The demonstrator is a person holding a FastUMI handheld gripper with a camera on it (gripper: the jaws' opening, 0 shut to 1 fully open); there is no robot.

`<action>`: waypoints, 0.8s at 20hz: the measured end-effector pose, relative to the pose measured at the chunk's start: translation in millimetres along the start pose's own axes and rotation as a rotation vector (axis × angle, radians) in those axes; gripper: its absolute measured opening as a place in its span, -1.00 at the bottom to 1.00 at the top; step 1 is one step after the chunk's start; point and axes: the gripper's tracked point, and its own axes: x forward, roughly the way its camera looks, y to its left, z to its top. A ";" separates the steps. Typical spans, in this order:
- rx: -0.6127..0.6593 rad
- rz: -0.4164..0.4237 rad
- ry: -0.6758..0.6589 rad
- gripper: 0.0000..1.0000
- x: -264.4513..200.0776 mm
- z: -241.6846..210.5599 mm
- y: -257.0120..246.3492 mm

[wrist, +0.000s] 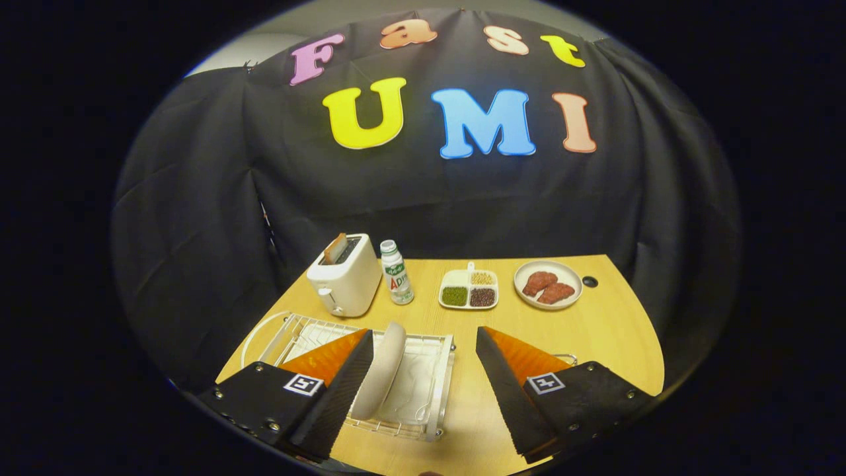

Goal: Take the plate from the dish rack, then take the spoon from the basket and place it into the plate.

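First step in hand: gripper (423, 370) fingers spread wide, holding nothing, over the dish rack (433, 390) where the plate (382, 373) stands on edge beside the left finger; next, straddle its rim and close.

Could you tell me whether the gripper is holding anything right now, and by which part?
Nothing is held. The gripper is open, and the plate stands upright in the dish rack between its fingers.

White plate (381, 377), silver wire dish rack (423, 387), white toaster (344, 277), pale wooden table (595, 344), black cloth wall (462, 211)
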 end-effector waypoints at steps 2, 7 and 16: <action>0.031 0.012 0.047 0.93 7.0 -11.3 8.8; 0.092 -0.023 0.199 0.95 33.1 -45.2 25.2; 0.058 -0.147 0.344 0.94 78.7 -88.3 36.8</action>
